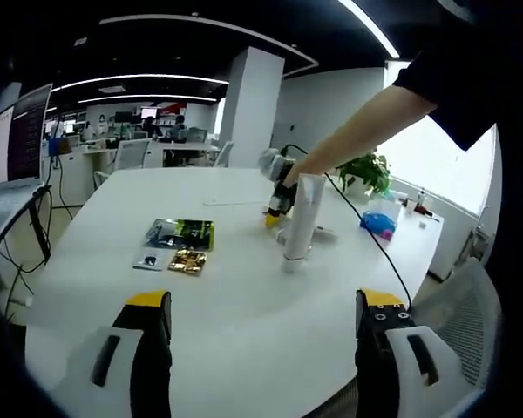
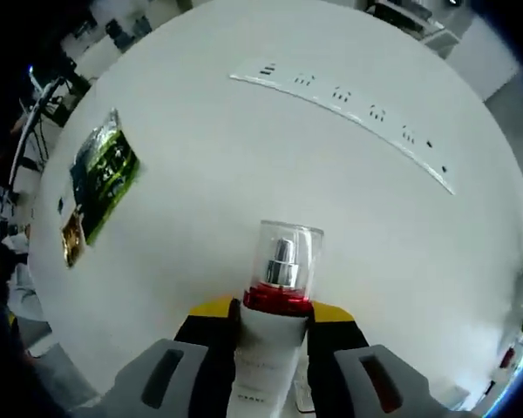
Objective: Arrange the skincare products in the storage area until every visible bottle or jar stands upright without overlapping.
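— Right fingers (image 2: pixel 275 335)?
— Mine pinch the pump bottle (image 2: pixel 275 296) just under its red collar, clear cap pointing ahead over the white surface (image 2: pixel 244 157).
— Left?
— My left fingers (image 1: pixel 261 326) are spread wide, holding nothing. Ahead, a tall white tube (image 1: pixel 302 218) stands upright on the surface; green sachets (image 1: pixel 181 233) lie ahead to the left.
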